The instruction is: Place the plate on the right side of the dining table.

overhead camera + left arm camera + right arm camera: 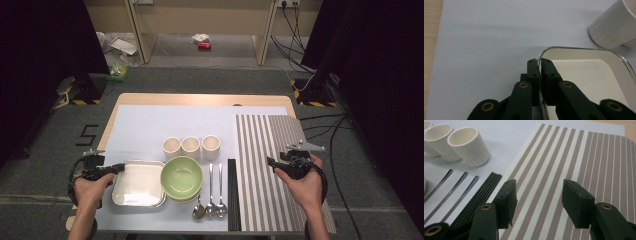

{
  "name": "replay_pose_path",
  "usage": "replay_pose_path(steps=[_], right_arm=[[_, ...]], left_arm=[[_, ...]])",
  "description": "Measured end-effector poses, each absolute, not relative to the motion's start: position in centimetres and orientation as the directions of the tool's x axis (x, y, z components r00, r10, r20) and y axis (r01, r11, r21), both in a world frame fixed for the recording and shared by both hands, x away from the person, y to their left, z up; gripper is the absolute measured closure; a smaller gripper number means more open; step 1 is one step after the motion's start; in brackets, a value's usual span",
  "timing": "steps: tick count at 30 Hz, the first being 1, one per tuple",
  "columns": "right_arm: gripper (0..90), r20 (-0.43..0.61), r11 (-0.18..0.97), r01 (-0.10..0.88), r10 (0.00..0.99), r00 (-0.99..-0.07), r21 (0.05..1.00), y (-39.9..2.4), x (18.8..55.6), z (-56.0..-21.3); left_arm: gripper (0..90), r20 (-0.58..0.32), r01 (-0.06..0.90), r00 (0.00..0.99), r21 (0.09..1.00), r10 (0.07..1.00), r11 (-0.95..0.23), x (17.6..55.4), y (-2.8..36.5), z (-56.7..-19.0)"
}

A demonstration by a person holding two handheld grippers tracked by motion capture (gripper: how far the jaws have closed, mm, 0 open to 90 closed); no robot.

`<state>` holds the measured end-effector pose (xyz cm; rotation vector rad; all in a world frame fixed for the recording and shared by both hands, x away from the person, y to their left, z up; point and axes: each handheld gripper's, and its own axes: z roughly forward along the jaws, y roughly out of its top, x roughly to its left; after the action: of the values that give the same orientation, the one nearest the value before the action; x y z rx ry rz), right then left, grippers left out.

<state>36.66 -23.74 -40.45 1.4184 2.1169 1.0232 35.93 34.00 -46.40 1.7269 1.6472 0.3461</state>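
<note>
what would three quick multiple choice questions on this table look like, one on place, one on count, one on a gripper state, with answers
1. Where does the green bowl sit?
A. on the striped mat
B. between the metal tray and the spoons
C. behind the cups

2. How many cream cups stand in the row?
A. two
B. three
C. five

3. What is the left gripper doing?
A. clamped on the rim of the metal tray
B. wide open above a cup
C. holding a spoon

Answers: 1 B, the high view shows the metal tray at the bowl's left and the spoons at its right. 2 B, three cups stand side by side behind the bowl. 3 A, the left gripper view shows its jaws pinched on the tray's edge, while the right gripper hangs open over the striped mat.
</note>
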Motion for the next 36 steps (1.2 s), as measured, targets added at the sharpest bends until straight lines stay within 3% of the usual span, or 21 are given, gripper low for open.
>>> replay_pose_path(steps=[9, 18, 36], right_arm=[[46.1, 0.070, 0.226, 0.621, 0.907, -0.414, 0.751, -23.5, 36.7, -40.5], [45.7, 0.070, 0.226, 0.618, 0.906, -0.417, 0.753, -23.2, 36.8, -40.7], [41.6, 0.080, 0.194, 0.578, 0.907, -0.414, 0.793, -22.8, 36.8, -40.7]], left_arm=[[85.9, -0.256, 0.697, 0.139, 0.712, 0.957, 0.089, 34.9, 34.1, -45.9], [86.0, -0.260, 0.545, 0.117, 0.824, 0.959, 0.157, 33.6, 35.1, -45.1], [86.1, -0.267, 0.405, 0.120, 0.893, 0.956, 0.198, 33.5, 35.3, -43.6]])
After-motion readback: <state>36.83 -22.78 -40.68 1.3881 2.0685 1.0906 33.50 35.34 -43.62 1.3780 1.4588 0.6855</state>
